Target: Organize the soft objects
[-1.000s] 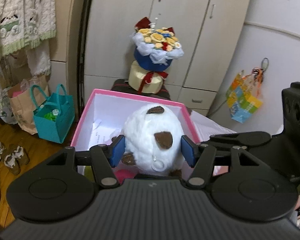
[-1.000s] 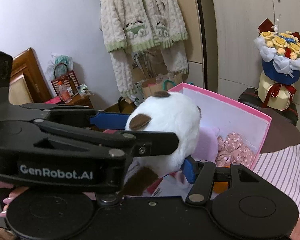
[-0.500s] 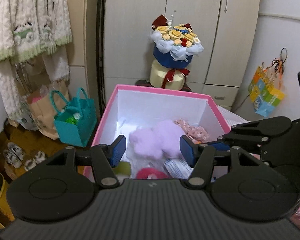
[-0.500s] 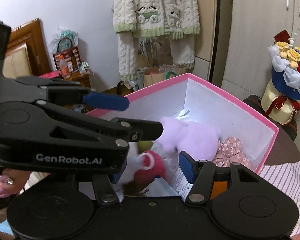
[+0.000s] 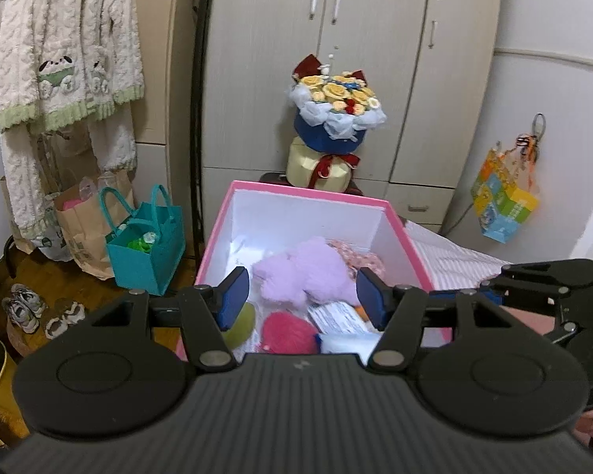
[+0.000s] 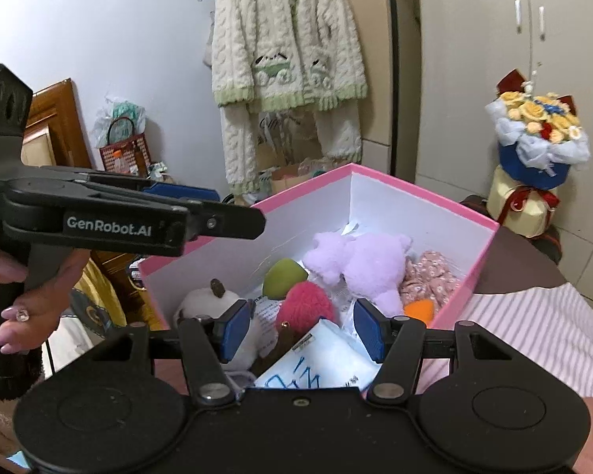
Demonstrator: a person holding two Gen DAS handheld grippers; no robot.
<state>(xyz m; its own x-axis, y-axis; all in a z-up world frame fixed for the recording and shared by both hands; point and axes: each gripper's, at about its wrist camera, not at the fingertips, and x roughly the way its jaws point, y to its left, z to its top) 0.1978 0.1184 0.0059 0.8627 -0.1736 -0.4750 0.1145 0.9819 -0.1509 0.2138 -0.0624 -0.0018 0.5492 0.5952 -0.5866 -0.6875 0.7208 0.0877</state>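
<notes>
A pink box (image 5: 399, 225) with white inner walls (image 6: 415, 213) holds soft toys: a lilac plush (image 5: 312, 268) (image 6: 363, 260), a red pompom (image 5: 288, 333) (image 6: 306, 302), a green ball (image 6: 282, 278), a floral fabric piece (image 6: 427, 280), an orange piece (image 6: 419, 310). The white plush with brown spots (image 6: 205, 304) lies at the box's near left corner. My left gripper (image 5: 302, 300) is open and empty above the box's near edge. My right gripper (image 6: 302, 328) is open and empty over the box's near side.
A flower bouquet (image 5: 334, 118) stands behind the box before the wardrobe (image 5: 336, 39). A teal bag (image 5: 146, 245) and paper bag (image 5: 83, 217) sit on the floor left. Shoes (image 5: 23, 308) lie nearby. A striped bedcover (image 6: 533, 335) is at right. White packets (image 6: 320, 359) lie in the box.
One second ago the left gripper held the white plush above the box. It has let go; the plush now lies in the box and both grippers have drawn back.
</notes>
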